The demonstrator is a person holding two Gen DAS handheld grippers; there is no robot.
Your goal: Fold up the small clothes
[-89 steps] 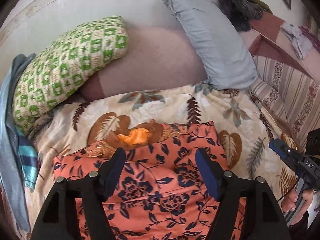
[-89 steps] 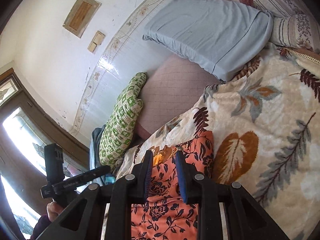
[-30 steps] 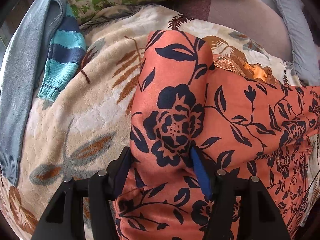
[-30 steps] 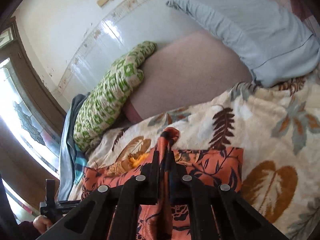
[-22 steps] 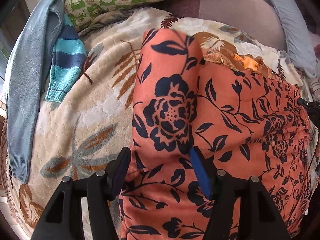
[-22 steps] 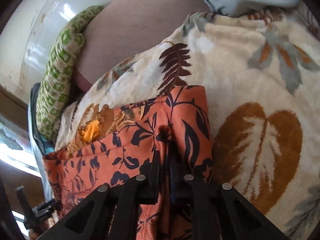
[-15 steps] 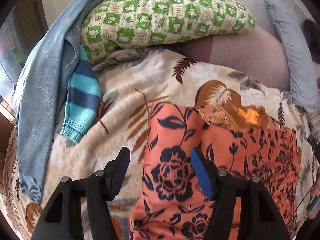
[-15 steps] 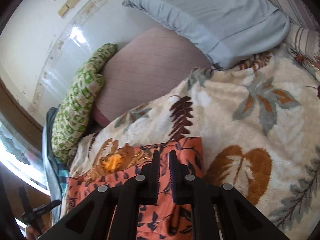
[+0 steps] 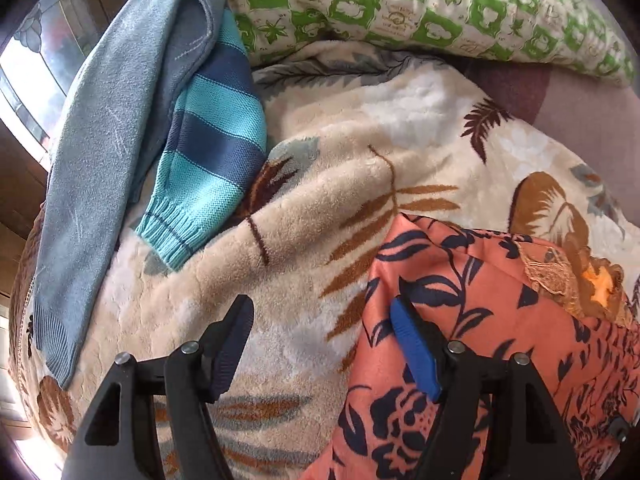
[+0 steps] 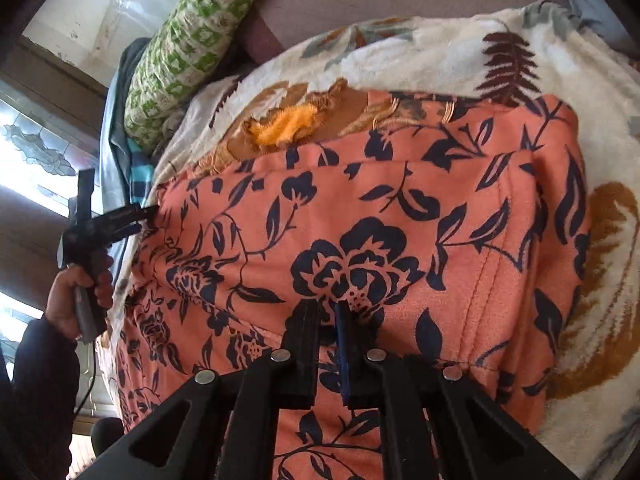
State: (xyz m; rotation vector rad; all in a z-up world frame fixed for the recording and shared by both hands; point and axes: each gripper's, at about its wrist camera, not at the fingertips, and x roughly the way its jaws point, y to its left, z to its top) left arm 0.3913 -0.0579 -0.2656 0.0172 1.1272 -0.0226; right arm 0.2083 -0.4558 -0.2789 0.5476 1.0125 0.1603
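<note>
An orange garment with navy flowers [image 10: 360,240] lies on the cream leaf-print blanket [image 10: 460,52], its top part folded down over the rest. It also shows at the right of the left wrist view [image 9: 500,340]. My left gripper [image 9: 322,320] is open and empty, over the blanket at the garment's left edge; it also shows at the left of the right wrist view [image 10: 136,216]. My right gripper [image 10: 328,312] has its jaws nearly together just above the folded garment, with no cloth visibly between them.
A striped teal and navy knit [image 9: 208,152] and a grey-blue top [image 9: 104,128] lie at the blanket's left side. A green-checked pillow [image 9: 420,4] lies at the back against the wall. A window [image 10: 24,152] is on the left.
Both grippers carried the garment's top edge over and laid it down as a fold. The left gripper let go, opened and moved left off the cloth. The right gripper let go and now hovers over the fold.
</note>
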